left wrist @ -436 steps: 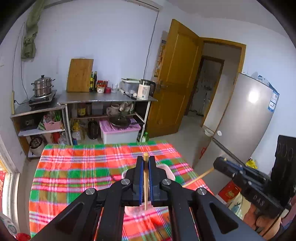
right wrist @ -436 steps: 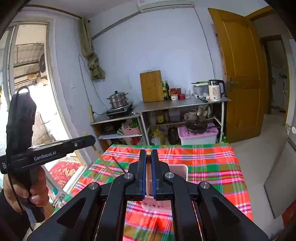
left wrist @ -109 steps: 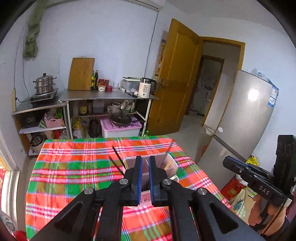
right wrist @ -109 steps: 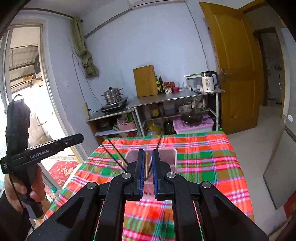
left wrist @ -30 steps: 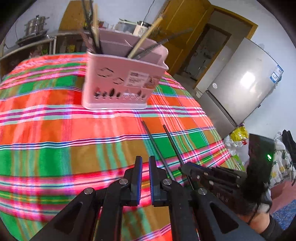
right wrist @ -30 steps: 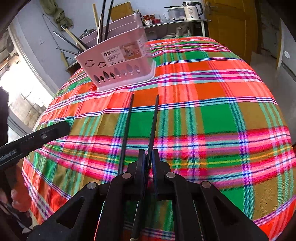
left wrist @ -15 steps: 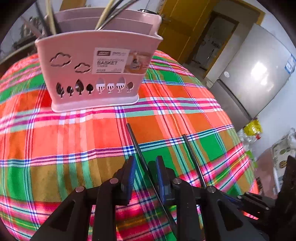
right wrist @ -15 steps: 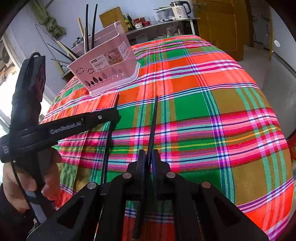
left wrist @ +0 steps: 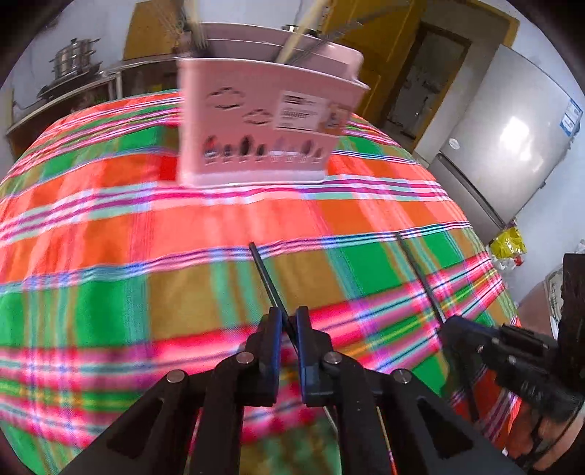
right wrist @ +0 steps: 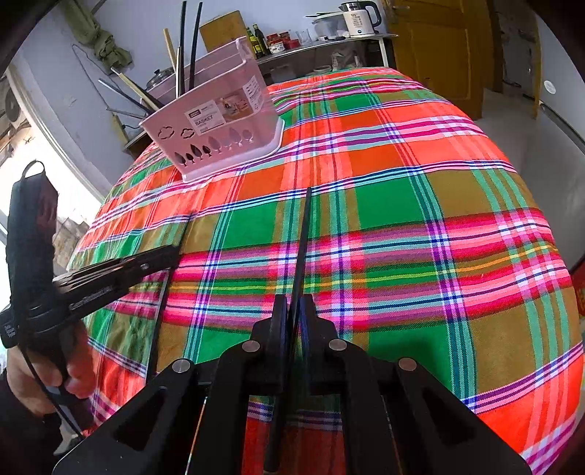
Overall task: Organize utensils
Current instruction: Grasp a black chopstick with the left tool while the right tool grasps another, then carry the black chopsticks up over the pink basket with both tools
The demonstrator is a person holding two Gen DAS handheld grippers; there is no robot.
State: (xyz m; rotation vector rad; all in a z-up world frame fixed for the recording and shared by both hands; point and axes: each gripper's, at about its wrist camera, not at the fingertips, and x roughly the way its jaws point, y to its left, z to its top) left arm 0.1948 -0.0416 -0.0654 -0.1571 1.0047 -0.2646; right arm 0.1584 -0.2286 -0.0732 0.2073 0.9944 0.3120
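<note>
A pink utensil basket [left wrist: 263, 120] [right wrist: 219, 131] stands upright on the plaid tablecloth and holds several chopsticks. My left gripper [left wrist: 289, 318] has its jaws close around a black chopstick [left wrist: 265, 274] that lies on the cloth; whether it grips is unclear. My right gripper [right wrist: 294, 307] is shut on a second black chopstick [right wrist: 303, 234] that points toward the basket. In the left wrist view the right gripper [left wrist: 457, 329] sits low right on its chopstick [left wrist: 420, 274]. In the right wrist view the left gripper [right wrist: 172, 252] sits at left over its chopstick [right wrist: 161, 310].
The plaid tablecloth [right wrist: 438, 219] covers the whole table. A silver fridge [left wrist: 512, 146] and a wooden door [right wrist: 438, 44] stand to the right. A shelf with a kettle [right wrist: 360, 18], bottles and pots lines the far wall.
The left gripper has narrowed around the left chopstick and moved a little nearer the basket. The right gripper stays shut on its chopstick, lying along the cloth.
</note>
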